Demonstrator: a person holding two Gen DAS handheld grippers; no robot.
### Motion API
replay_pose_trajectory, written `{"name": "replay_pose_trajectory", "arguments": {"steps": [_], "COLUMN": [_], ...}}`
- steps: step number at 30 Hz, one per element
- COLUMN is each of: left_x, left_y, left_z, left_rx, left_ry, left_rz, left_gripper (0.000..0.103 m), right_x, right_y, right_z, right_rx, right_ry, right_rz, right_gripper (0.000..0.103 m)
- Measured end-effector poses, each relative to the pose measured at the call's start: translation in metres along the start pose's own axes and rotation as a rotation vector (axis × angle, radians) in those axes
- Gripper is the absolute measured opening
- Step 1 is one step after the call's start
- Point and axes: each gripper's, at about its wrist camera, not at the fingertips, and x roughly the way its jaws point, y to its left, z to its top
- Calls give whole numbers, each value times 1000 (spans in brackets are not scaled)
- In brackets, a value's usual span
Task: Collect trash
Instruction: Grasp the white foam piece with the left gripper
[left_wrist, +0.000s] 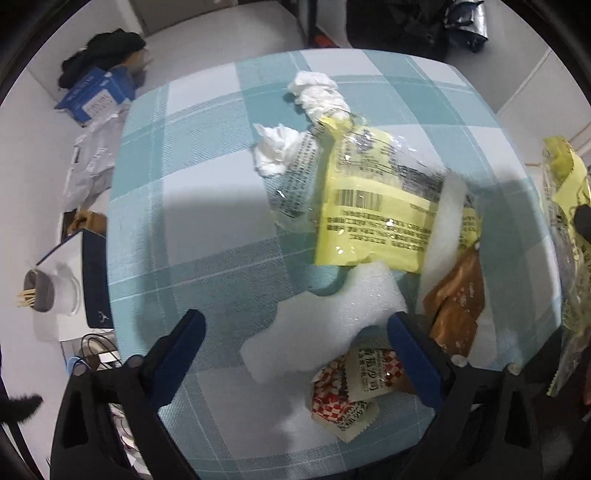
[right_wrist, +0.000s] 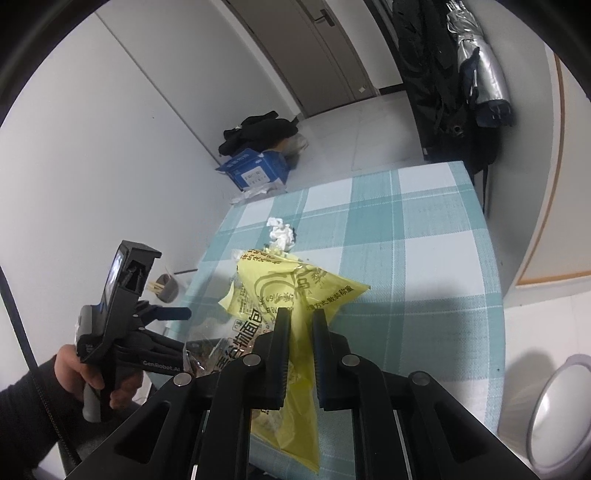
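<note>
Woven checked cloth (left_wrist: 192, 184) covers the counter, matt. The yellow bread bag (left_wrist: 373, 206) is glossy crinkled plastic; the tissues (left_wrist: 317, 92) soft crumpled paper; the foam piece (left_wrist: 325, 325) matt white.

Looking steeply down along the left gripper (left_wrist: 297, 341), its two blue-padded black fingers (left_wrist: 181, 354) spread wide above a table covered in a teal and white checked cloth (left_wrist: 192, 155). Between the fingertips lies an irregular piece of white foam sheet (left_wrist: 325, 317). Just below it sits a small red-and-white checkered snack wrapper (left_wrist: 351, 387). A brown crinkled wrapper (left_wrist: 458, 310) lies to the right. Farther up rests a large yellow and clear plastic bag with a barcode (left_wrist: 373, 206), beside two crumpled white tissues (left_wrist: 317, 90). On the floor to the left sits a blue cardboard box (left_wrist: 98, 94).
</note>
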Motion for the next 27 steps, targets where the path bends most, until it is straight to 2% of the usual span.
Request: {"name": "replay_pose_trajectory", "arguments": {"steps": [1, 3, 4, 8, 9, 12, 15, 20, 27], "left_x": [1, 0, -1, -6, -7, -9, -8, -6, -9], "left_y": [1, 6, 7, 5, 5, 11, 17, 17, 39], "left_z": [1, 1, 0, -4, -5, -6, -6, -3, -3], "left_rx": [-7, -28, -36, -22, -19, -37, -67, -87, -205], "left_ry": [5, 19, 24, 13, 11, 12, 5, -11, -49], "left_rz": [-19, -80, -103, -95, -90, -107, -132, -123, -138], "left_gripper": [90, 75, 72, 64, 49, 39, 37, 36, 35], "right_x": [1, 0, 0, -1, -1, -1, -2, -3, -2], "right_y": [0, 0, -1, 0, 0, -1, 1, 2, 2], "right_z": [0, 0, 0, 1, 1, 0, 0, -1, -2], "right_rx": [1, 4, 5, 6, 6, 13, 9, 8, 6], "right_ry": [1, 1, 1, -1, -1, -4, -8, -14, -16], "right_rz": [0, 3, 5, 6, 6, 7, 6, 0, -16], "right_gripper": [11, 11, 11, 11, 11, 11, 11, 11, 10]}}
